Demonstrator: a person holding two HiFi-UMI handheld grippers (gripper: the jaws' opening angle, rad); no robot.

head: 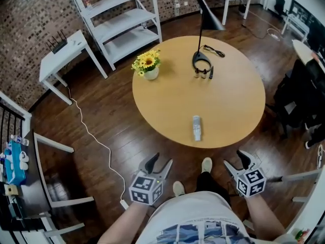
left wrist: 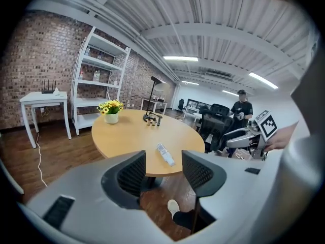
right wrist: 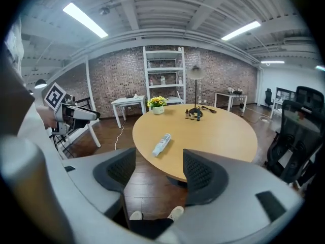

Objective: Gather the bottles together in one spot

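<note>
A clear plastic bottle lies on its side near the front edge of the round wooden table. It also shows as the lying bottle in the left gripper view and the lying bottle in the right gripper view. Three small dark bottles stand together by the black lamp's base at the far side. My left gripper and right gripper hang below the table edge, short of it, both open and empty. Nothing sits between the left gripper's jaws or the right gripper's jaws.
A black desk lamp and a pot of yellow flowers stand on the table. A white shelf unit, a white side table and a black office chair surround it. A white cable runs over the floor.
</note>
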